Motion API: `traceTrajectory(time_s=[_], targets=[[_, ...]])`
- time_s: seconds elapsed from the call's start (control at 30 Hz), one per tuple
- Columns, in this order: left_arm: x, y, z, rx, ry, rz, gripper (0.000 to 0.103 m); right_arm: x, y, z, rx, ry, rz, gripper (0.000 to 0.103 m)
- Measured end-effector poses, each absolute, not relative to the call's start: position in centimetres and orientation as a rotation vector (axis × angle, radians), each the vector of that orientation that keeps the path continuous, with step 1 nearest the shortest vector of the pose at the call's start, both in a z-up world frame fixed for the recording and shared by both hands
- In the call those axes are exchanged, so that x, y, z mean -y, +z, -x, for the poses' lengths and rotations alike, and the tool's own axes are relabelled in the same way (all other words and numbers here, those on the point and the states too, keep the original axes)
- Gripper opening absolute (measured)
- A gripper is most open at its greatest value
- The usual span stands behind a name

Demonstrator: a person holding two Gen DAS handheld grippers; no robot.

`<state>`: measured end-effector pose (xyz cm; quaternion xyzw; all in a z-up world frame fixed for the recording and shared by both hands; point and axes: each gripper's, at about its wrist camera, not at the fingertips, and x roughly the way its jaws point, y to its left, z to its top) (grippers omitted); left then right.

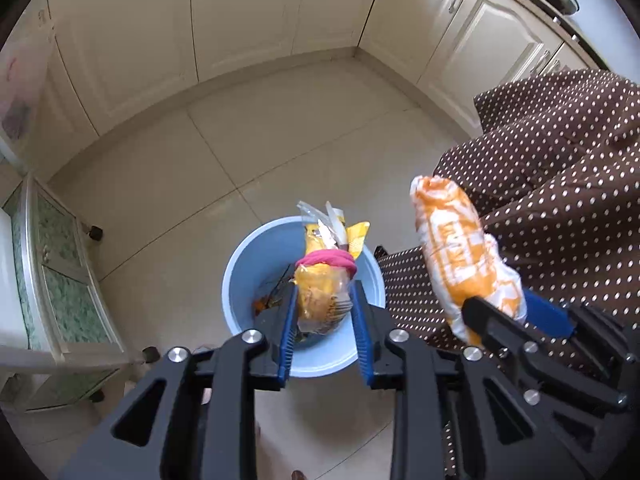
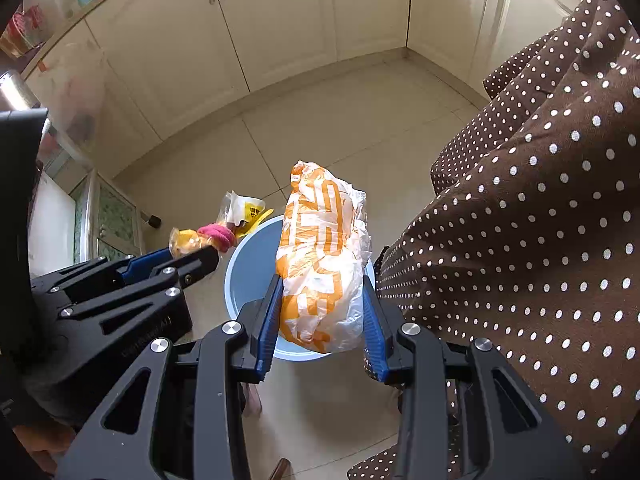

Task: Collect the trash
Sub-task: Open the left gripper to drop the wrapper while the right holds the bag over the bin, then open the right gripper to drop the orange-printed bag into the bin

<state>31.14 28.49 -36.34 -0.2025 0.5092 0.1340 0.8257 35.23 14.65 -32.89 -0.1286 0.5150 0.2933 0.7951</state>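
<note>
A light blue bin [image 1: 240, 276] stands on the tiled floor below both grippers; some trash lies inside it. My left gripper [image 1: 325, 296] is shut on a yellow snack bag [image 1: 320, 296] tied with a pink band [image 1: 326, 260], held over the bin. It also shows in the right wrist view [image 2: 188, 240], at the bin's [image 2: 256, 256] left rim. My right gripper [image 2: 320, 300] is shut on an orange-and-white wrapper bundle [image 2: 320, 264], held above the bin. The bundle shows in the left wrist view [image 1: 460, 256], to the right of the bin.
A brown polka-dot cloth [image 1: 552, 184] hangs close on the right, touching the bin's side. A small wheeled cabinet with green panels [image 1: 60, 272] stands at left. Cream kitchen cabinets [image 1: 240, 20] line the far walls. Beige floor tiles [image 1: 280, 140] lie beyond the bin.
</note>
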Motion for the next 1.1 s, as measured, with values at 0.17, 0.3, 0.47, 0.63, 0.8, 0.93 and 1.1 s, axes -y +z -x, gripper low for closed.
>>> traceTrajectory(time_s=[0.17, 0.3, 0.47, 0.63, 0.8, 0.93, 1.1], targets=[[-28.8, -36.1, -30.9, -1.059, 0.311, 0.428, 0.055, -14.2, -32.8, -35.2, -1.106, 0.625, 0.269, 0.035], [-28.6, -35.7, -30.2, -1.048, 0.324, 0.388, 0.063, -14.0, -32.7, -35.1, -1.109, 0.623, 0.266, 0.036], [-28.8, -35.5, -29.4, -1.053, 0.360, 0.357, 0.064, -14.1, -32.6, -35.1, -1.109, 0.629, 0.274, 0.036], [-29.4, -35.5, -28.9, -1.061, 0.371, 0.376, 0.064, -14.8, -32.7, -35.3, -1.110, 0.634, 0.281, 0.036], [-29.5, -35.8, -28.6, -1.072, 0.371, 0.374, 0.065, -15.5, -32.8, -35.5, -1.105, 0.641, 0.291, 0.036], [-30.0, -36.1, -28.4, -1.077, 0.370, 0.396, 0.067, -16.1, -32.6, -35.5, -1.096, 0.649, 0.292, 0.037], [-30.2, -36.1, -28.3, -1.082, 0.372, 0.404, 0.067, -16.8, -31.9, -35.9, -1.069, 0.654, 0.301, 0.039]])
